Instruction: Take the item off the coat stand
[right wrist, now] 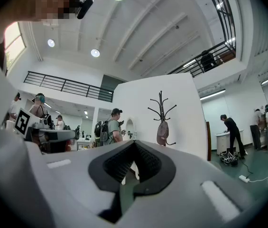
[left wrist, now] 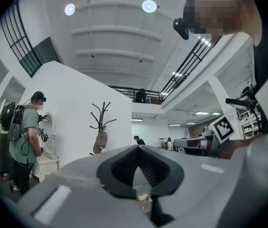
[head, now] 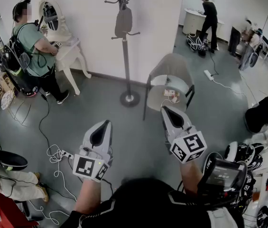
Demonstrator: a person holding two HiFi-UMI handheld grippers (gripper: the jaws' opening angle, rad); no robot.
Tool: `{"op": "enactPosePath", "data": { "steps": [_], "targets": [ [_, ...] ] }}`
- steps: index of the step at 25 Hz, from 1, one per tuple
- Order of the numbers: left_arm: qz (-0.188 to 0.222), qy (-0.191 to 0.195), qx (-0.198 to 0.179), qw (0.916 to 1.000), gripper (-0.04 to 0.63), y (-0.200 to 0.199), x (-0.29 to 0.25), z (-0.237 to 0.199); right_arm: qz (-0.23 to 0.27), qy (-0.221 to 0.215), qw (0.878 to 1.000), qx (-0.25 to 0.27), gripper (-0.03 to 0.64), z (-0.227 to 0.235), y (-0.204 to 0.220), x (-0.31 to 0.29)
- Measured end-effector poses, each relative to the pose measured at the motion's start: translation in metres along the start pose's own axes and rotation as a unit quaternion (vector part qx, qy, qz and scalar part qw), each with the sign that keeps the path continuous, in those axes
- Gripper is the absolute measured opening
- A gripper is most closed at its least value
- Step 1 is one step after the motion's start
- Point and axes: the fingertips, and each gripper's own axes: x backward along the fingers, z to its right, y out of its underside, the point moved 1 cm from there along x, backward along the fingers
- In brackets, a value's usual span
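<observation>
High on coat stand (head: 125, 56): grey cap (head: 123, 22) hanging. L gripper (head: 108, 122) + R gripper (head: 164, 108) both clenched, empty, well apart from stand.

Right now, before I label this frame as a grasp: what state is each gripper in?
Left gripper: closed, holding nothing.
Right gripper: closed, holding nothing.

I note the coat stand (head: 125, 56) upright on the grey floor (head: 138, 141), a grey item (head: 123, 22) hung on it, and a chair (head: 169, 65) beside it.
</observation>
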Motion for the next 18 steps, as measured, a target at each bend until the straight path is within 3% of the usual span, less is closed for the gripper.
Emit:
{"op": "enactPosePath", "data": {
  "steps": [18],
  "targets": [
    [-0.009,0.001,0.007,0.9999,0.009,0.002,0.006,0.0,0.008,-0.007,1.0,0.003,0.006,-0.014,-0.009,-0.002]
  ]
}}
